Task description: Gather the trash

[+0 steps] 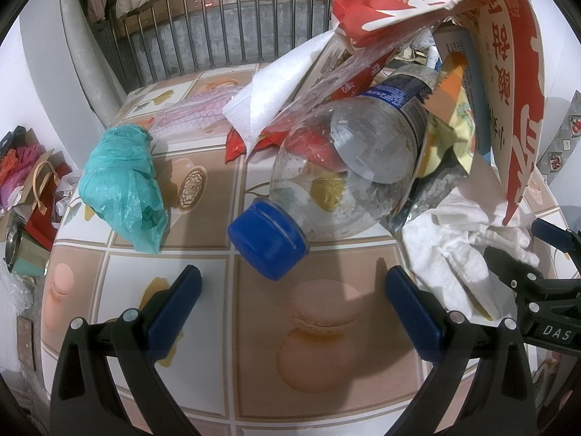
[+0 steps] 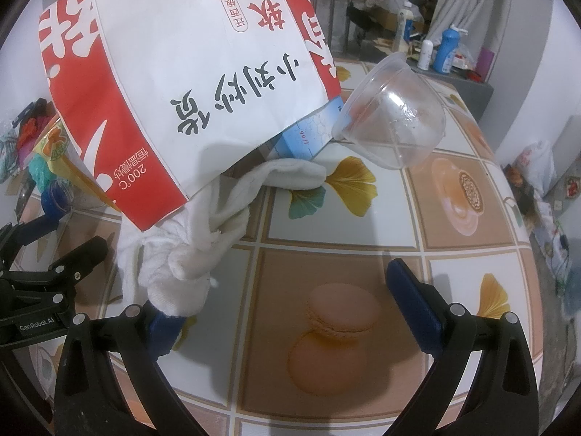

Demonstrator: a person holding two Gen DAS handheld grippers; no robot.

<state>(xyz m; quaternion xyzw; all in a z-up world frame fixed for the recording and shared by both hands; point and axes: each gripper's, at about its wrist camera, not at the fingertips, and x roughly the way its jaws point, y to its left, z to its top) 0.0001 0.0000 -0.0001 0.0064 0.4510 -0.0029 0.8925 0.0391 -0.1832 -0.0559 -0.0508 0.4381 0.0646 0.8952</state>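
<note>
Left hand-held gripper (image 1: 290, 301) wide open, empty; bottle (image 1: 348, 170) dead ahead, cap (image 1: 267, 239) pointing at it. Right hand-held gripper (image 2: 287, 298) open, cloth (image 2: 203, 232) on its left finger.

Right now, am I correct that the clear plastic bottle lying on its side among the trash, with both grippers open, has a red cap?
Not quite: the cap is blue, as the left wrist view shows. The rest holds: the clear plastic bottle lies on its side among the trash, and the left gripper and right gripper are both open.
</note>
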